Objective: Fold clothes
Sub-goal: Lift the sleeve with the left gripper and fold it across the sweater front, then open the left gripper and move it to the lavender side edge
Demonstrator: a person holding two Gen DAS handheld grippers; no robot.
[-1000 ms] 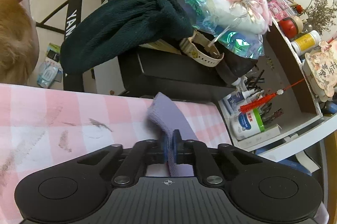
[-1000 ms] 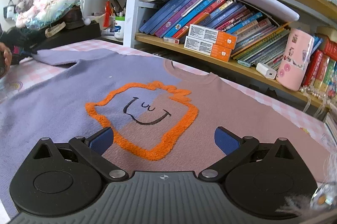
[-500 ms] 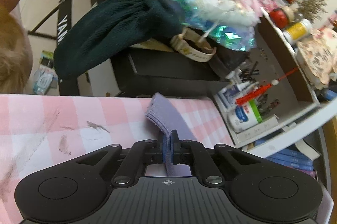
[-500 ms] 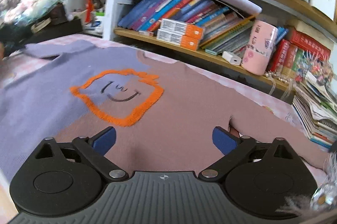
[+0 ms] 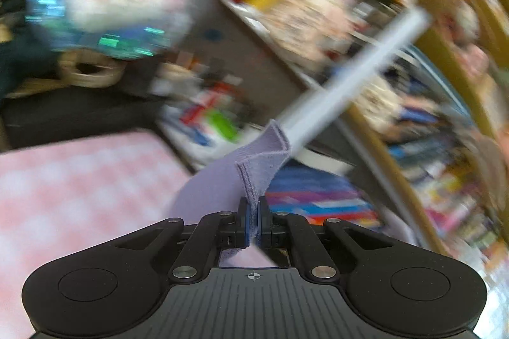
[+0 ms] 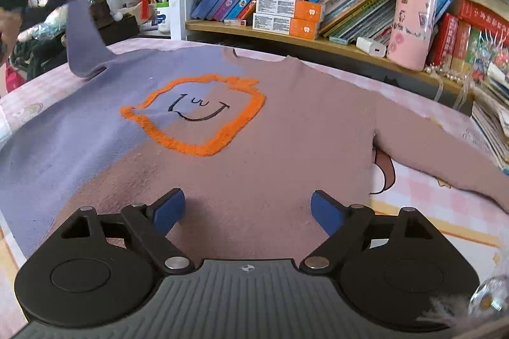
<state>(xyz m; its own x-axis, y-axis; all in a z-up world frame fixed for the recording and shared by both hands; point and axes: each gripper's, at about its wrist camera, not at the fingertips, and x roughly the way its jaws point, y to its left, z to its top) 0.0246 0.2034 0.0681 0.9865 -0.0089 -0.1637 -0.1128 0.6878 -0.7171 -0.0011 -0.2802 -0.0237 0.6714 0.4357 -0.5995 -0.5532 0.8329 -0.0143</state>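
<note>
Sleeve [image 5: 251, 167] lifted off the table since a second ago, its cuff clamped in the left gripper [image 5: 253, 226].

Earlier that purple cuff lay low on the pink checked cloth [image 5: 73, 186] just ahead of the pinched fingers; now it stands up in the air in front of them, with the shelves behind blurred. In the right wrist view the sleeve rises as a tall strip at far left from the sweater [image 6: 286, 141], which lies flat across the table, purple half to the left, brown half to the right, orange face outline ahead. The right gripper [image 6: 248, 208] hovers over the brown hem, fingers spread wide and holding nothing. The brown sleeve [image 6: 445, 154] runs out flat to its right, toward the table edge below the bookshelf [image 6: 318, 36].
</note>
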